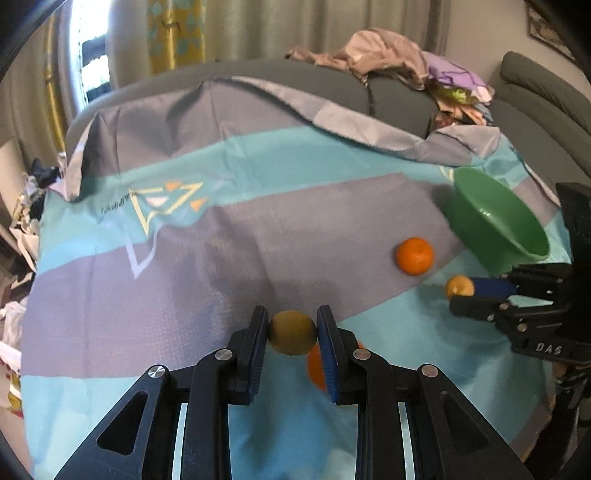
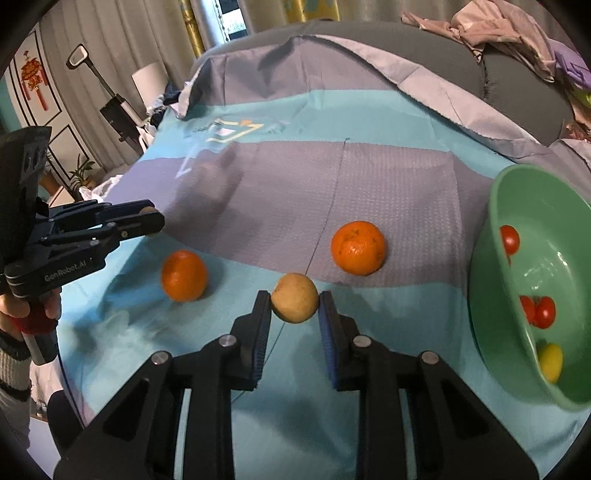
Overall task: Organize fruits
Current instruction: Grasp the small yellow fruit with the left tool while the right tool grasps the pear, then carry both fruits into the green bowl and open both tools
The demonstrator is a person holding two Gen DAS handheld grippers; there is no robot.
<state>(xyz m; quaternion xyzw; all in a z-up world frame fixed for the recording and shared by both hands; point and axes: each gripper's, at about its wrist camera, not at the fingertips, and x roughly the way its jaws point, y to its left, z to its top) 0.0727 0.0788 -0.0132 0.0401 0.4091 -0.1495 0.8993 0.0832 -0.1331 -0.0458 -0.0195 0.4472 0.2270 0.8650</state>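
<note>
Gripping a yellow-green fruit [image 1: 291, 332] between its blue pads, the left gripper [image 1: 291, 334] has its jaws clamped on it, held just above the striped cloth [image 1: 258, 229]. The right gripper [image 2: 294, 301] likewise has its jaws closed on a yellow-brown fruit [image 2: 294, 297], lifted a little off the same cloth.

Only the right wrist view looks into the green bowl [image 2: 491, 229]: three red tomatoes [image 2: 545, 312] and one small yellow fruit [image 2: 550, 362] lie inside it. From the left wrist view the bowl shows only its rim and outer wall, its contents hidden. The left view in turn shows an orange [image 1: 317, 367] half hidden behind its own right finger; the right view shows that orange whole, lying on a turquoise band near the cloth's front edge. A second orange [image 2: 357, 247] rests on the grey band, between the grippers and the bowl, which sits near the cloth's right edge. The right view also catches a hand [image 2: 22, 306] around the left gripper's handle and a striped sleeve [image 2: 13, 369].

The cloth, banded turquoise and grey with a printed triangle emblem [image 1: 162, 203], is spread over a grey sofa [image 1: 399, 103]. A heap of clothes [image 1: 406, 66] lies on the sofa back. Behind hang pale curtains [image 1: 266, 26], with yellow patterned ones beside a window. The right view adds a red wall ornament [image 2: 33, 81] and a potted plant [image 2: 83, 171].
</note>
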